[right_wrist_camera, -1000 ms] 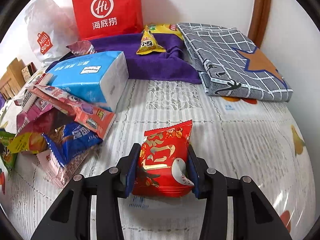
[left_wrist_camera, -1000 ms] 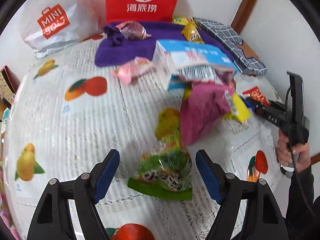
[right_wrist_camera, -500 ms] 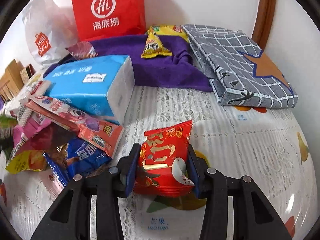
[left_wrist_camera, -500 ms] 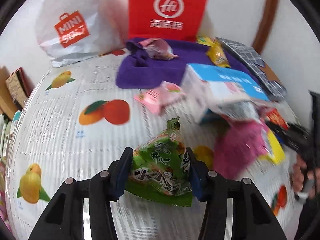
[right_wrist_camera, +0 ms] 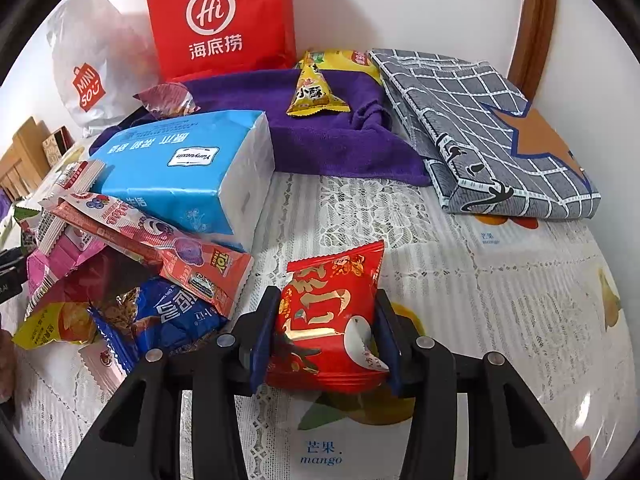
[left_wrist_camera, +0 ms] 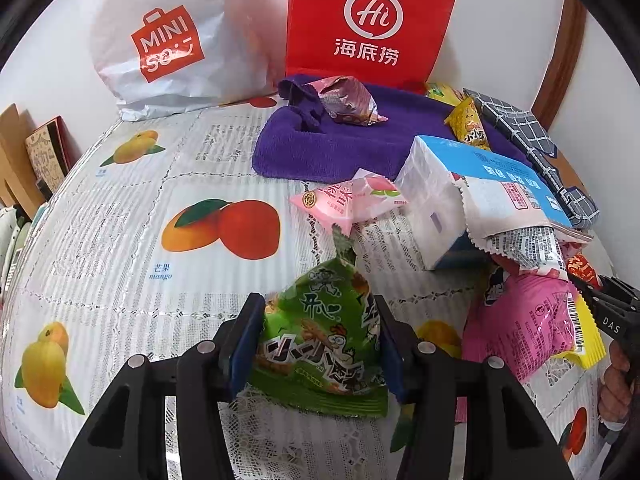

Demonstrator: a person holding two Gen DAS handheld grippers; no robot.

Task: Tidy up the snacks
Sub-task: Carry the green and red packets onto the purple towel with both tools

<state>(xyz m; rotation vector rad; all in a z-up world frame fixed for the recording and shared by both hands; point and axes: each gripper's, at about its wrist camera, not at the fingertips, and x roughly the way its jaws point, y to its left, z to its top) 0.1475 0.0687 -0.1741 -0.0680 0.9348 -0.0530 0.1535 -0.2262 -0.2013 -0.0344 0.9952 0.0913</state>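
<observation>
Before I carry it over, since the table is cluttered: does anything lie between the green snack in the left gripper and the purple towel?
Yes. The pink peach packet lies directly between the green snack and the purple towel.

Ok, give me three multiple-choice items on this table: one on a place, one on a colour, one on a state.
1. Where does the small yellow snack pack lie?
A. on the purple towel
B. on the tissue pack
C. inside the red bag

2. What colour is the packet in the left gripper?
A. blue
B. green
C. pink

3. How is the red packet right now?
A. lying free on the cloth
B. clamped in the right gripper
C. under the tissue pack

Answers: 1 A, it rests on the towel; 2 B, the green packet sits between the jaws; 3 B, both pads press its sides.
</observation>
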